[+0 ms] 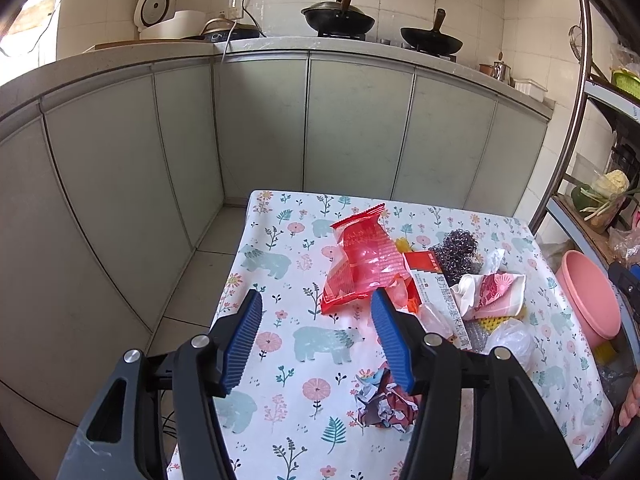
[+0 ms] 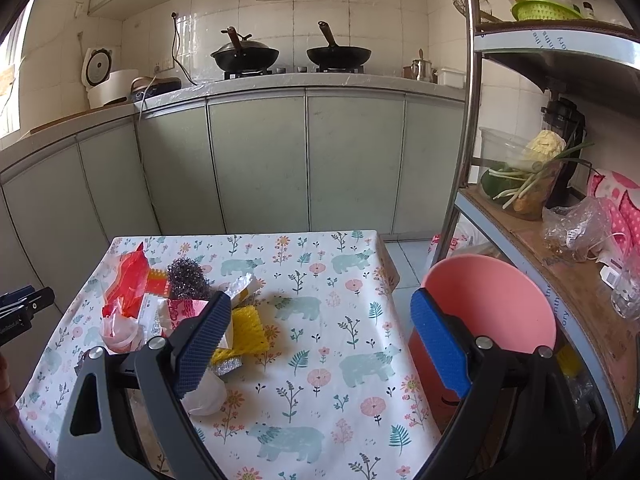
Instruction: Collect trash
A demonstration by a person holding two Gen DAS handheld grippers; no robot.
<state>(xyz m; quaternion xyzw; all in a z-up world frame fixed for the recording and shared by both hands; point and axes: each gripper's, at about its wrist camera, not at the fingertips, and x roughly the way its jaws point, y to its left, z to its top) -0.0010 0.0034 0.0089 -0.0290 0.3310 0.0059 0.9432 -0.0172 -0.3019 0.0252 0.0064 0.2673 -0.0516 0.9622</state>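
Trash lies on a small table with a floral bear cloth [image 1: 288, 272] [image 2: 320, 280]: a red plastic wrapper [image 1: 360, 264] [image 2: 130, 280], a steel scourer [image 1: 456, 254] [image 2: 185, 278], a red-and-white carton [image 1: 434, 292], a pink patterned wrapper [image 1: 494, 290], a yellow sponge [image 2: 248, 330], clear bags [image 1: 514, 342] [image 2: 206, 394] and a crumpled paper ball [image 1: 384, 402]. My left gripper [image 1: 316, 340] is open and empty above the cloth, just before the red wrapper. My right gripper [image 2: 320, 344] is open and empty, its left finger over the sponge. A pink bin [image 2: 492, 304] [image 1: 588, 300] stands right of the table.
Grey-green cabinets [image 1: 260, 128] run behind the table, with two woks [image 2: 244, 56] and a rice cooker [image 2: 106, 80] on the counter. A metal shelf rack [image 2: 560, 240] with vegetables and bags stands to the right, close to the bin.
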